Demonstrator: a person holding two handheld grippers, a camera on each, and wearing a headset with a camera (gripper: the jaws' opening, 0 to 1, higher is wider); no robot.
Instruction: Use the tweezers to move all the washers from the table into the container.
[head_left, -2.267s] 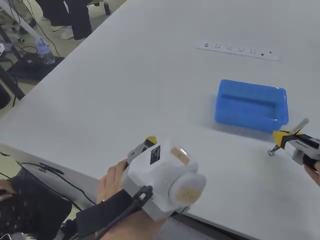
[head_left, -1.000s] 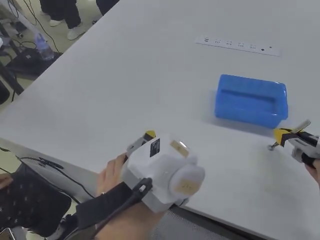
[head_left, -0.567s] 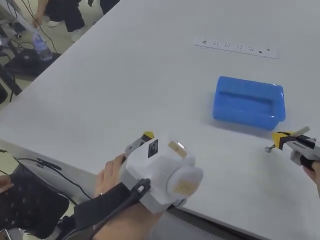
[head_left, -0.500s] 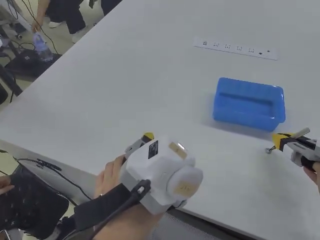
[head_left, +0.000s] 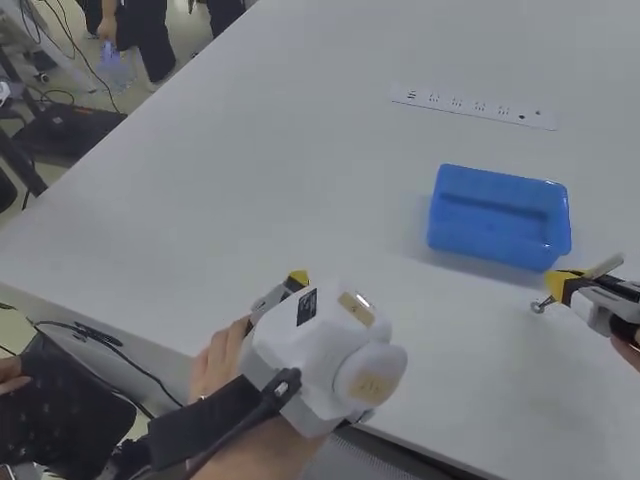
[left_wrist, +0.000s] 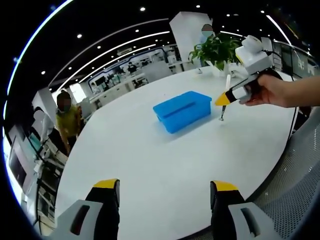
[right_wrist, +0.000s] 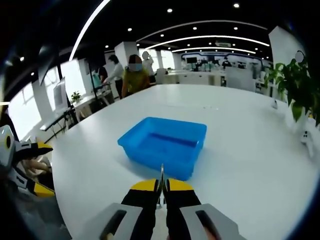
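A blue rectangular container stands on the white table, also seen as the container and the container. My right gripper is just in front of it at the right, shut on thin metal tweezers. The tweezers point down to the table surface; whether their tip holds a washer I cannot tell. My left gripper is open and holds nothing, near the table's front edge. From the head view, the left gripper is partly hidden by its white body.
A white power strip lies beyond the container. The table's left edge drops to a floor with cables and people standing. A potted plant stands at the table's far end.
The head camera has shifted slightly. Both grippers keep about the same places, and the tweezers' tip stays down by the table in front of the container.
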